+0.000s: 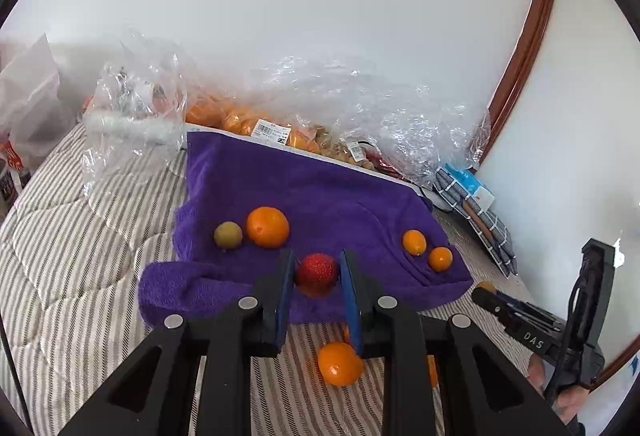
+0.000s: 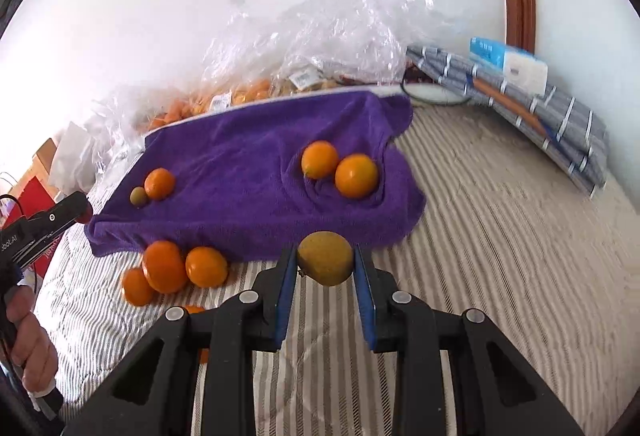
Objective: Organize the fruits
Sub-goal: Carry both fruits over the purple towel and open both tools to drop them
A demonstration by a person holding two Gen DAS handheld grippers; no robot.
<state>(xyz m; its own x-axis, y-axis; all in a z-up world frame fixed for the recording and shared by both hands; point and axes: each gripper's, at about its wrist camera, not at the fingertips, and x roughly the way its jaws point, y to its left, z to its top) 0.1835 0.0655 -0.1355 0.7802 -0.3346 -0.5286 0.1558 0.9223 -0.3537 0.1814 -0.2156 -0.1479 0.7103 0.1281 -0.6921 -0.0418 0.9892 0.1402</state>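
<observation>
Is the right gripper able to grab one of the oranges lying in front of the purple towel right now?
Probably not yet. The right gripper is already shut on a yellow-green fruit, so its jaws are full. The oranges lie uncovered on the striped bedding, with nothing blocking them.

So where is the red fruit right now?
In the left wrist view, the red fruit is clamped in the left gripper, held over the front edge of the purple towel, just right of the large orange.

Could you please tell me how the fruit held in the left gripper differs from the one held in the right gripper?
The red fruit is bumpy and glittery; the yellow fruit is smooth and dull. The red fruit looks round, the yellow fruit more oval. Both are clamped between blue fingers, lifted off the bedding.
</observation>
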